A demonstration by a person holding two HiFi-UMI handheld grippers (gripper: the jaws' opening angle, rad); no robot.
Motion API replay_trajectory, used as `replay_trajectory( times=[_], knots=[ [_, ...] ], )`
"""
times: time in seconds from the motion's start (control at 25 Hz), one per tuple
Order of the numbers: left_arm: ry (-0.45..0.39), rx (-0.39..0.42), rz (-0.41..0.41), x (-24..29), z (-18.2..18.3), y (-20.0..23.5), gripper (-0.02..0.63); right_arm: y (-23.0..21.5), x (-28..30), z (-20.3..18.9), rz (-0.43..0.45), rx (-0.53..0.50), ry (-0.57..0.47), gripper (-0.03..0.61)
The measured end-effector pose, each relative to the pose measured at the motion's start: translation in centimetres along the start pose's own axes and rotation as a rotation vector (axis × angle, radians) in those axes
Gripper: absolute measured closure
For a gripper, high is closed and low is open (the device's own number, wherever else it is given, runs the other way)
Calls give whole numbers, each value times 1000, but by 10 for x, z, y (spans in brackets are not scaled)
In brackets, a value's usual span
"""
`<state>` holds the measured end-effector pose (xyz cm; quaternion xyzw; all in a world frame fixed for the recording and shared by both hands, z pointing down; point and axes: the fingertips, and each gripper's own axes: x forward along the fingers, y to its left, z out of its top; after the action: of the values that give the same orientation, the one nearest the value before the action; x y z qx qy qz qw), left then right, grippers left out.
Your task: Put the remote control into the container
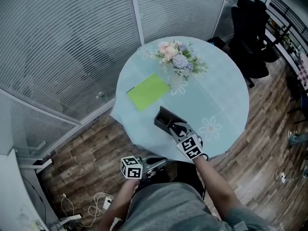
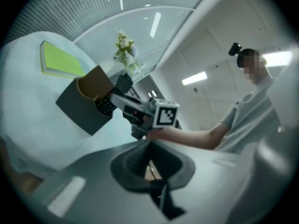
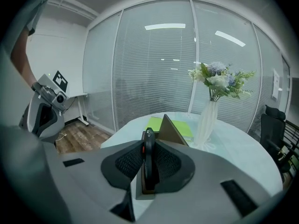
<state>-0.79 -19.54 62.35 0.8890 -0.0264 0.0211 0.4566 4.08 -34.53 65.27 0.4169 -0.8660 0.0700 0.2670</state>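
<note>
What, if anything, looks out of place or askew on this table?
Nothing stands out. The vase stands upright, the notebook lies flat, nothing is spilled, and the right tongs hold the remote at the container mouth.

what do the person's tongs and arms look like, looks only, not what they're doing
The left tongs and right tongs are grey shells with black pads lining the jaws. Each carries a white cube printed with black square markers: the left cube and the right cube. The person wears a grey short-sleeved shirt, and the forearms are uncovered. No cables show on the tongs.
</note>
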Motion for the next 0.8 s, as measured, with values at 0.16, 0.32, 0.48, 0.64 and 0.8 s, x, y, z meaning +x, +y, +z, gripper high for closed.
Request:
replay_trajectory(
  times=[0.16, 0.32, 0.48, 0.64, 0.8],
  knots=[
    [3, -6, 1, -2, -1, 1, 621, 1, 7, -7, 0, -15, 26, 506],
    [-2, -11, -2, -3, -2, 0, 620, 2, 9, -17, 4, -29, 60, 506],
    [-1, -10, -2, -3, -2, 2, 620, 3, 11, -18, 7, -25, 49, 506],
    [5, -7, -6, 0, -2, 2, 620, 6, 12, -21, 30, -8, 58, 505],
    [9, -9, -6, 2, -2, 2, 620, 7, 11, -15, 38, -27, 40, 499]
  ],
)
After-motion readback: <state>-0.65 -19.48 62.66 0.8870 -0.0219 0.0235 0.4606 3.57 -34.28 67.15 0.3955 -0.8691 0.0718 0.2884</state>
